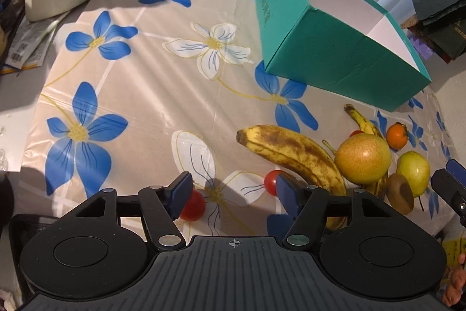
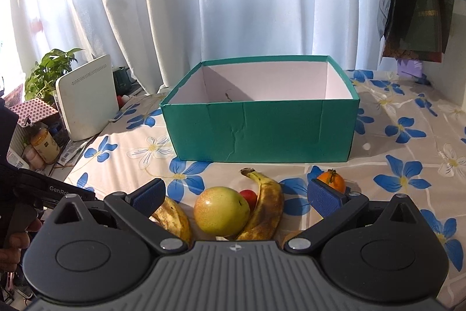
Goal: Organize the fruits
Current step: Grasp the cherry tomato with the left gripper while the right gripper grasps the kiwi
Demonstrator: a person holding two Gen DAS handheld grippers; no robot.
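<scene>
Fruit pile sits right in front of the teal box (image 2: 259,127). Both the left gripper (image 1: 233,194) and right gripper (image 2: 236,194) hang open, empty. "GenRo…" reads on the left gripper's handle; the box's lettering's unreadable.

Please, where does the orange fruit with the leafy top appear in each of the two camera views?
Left wrist view: the orange fruit lies at the right, below the teal box and right of the big yellow-green fruit.
Right wrist view: it sits right of centre, half hidden behind the right jaw pad, in front of the box.
Shared landmark: the teal box, with the spotted banana between it and the camera.
</scene>
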